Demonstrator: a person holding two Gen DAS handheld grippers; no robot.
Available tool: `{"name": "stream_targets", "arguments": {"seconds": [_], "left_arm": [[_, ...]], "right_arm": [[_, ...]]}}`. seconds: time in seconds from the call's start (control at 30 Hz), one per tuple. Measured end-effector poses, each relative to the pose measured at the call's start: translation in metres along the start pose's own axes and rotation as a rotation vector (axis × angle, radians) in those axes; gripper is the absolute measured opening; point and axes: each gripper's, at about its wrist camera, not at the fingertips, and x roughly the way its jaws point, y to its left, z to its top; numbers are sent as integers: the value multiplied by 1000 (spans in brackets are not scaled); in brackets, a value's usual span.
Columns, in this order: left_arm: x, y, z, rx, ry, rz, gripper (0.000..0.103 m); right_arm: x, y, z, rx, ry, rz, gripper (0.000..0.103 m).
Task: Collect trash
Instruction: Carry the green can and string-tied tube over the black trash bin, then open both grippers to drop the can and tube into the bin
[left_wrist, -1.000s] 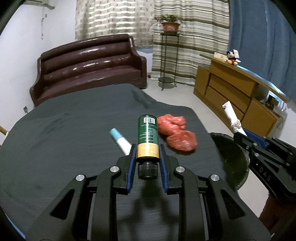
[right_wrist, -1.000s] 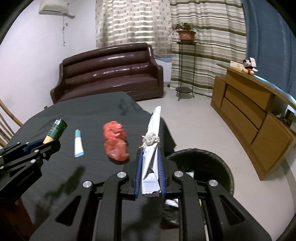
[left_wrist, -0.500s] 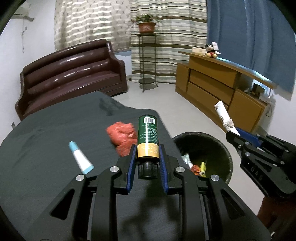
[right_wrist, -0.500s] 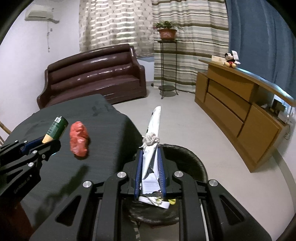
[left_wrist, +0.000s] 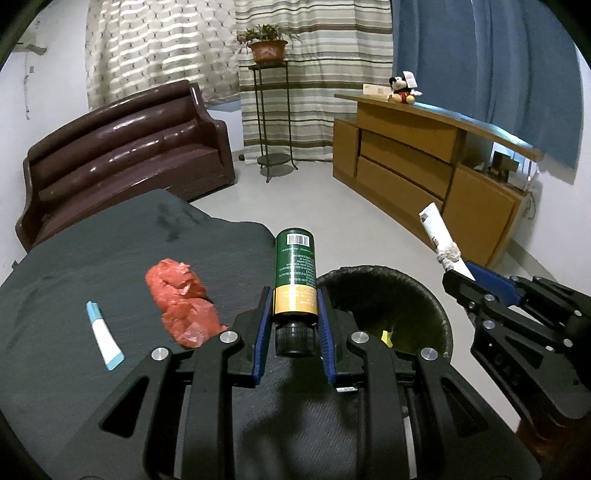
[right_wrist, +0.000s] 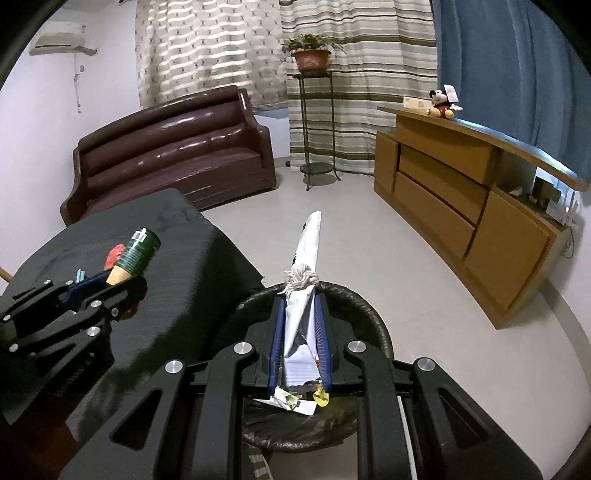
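Beside the table (left_wrist: 110, 243), both grippers have swung over the bin (left_wrist: 384, 295): left gripper (left_wrist: 294, 325) clamps the bottle (left_wrist: 295, 273), right gripper (right_wrist: 298, 339) clamps the wrapper (right_wrist: 306, 251), so 2 drops look imminent.

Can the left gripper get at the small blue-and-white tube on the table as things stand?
Probably not yet: the left gripper is shut on the green bottle. Otherwise nothing lies over the tube on the dark table.

The bottle (left_wrist: 295, 273) is dark green with a gold band and a black cap. The crumpled bag (left_wrist: 181, 301) is red, the small tube (left_wrist: 104, 339) white and light blue. The counter (left_wrist: 110, 258) is black, the curtain (left_wrist: 314, 74) striped.
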Motion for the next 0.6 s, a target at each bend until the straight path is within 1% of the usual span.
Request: {"name": "stream_targets", "arguments": {"seconds": [0.4, 0.6], "left_arm": [[37, -10, 7, -4, 69, -4, 23], [49, -16, 12, 0, 78, 7, 23]], "right_arm": [[24, -13, 0, 39, 32, -10, 18], [32, -19, 3, 59, 38, -16, 18]]}}
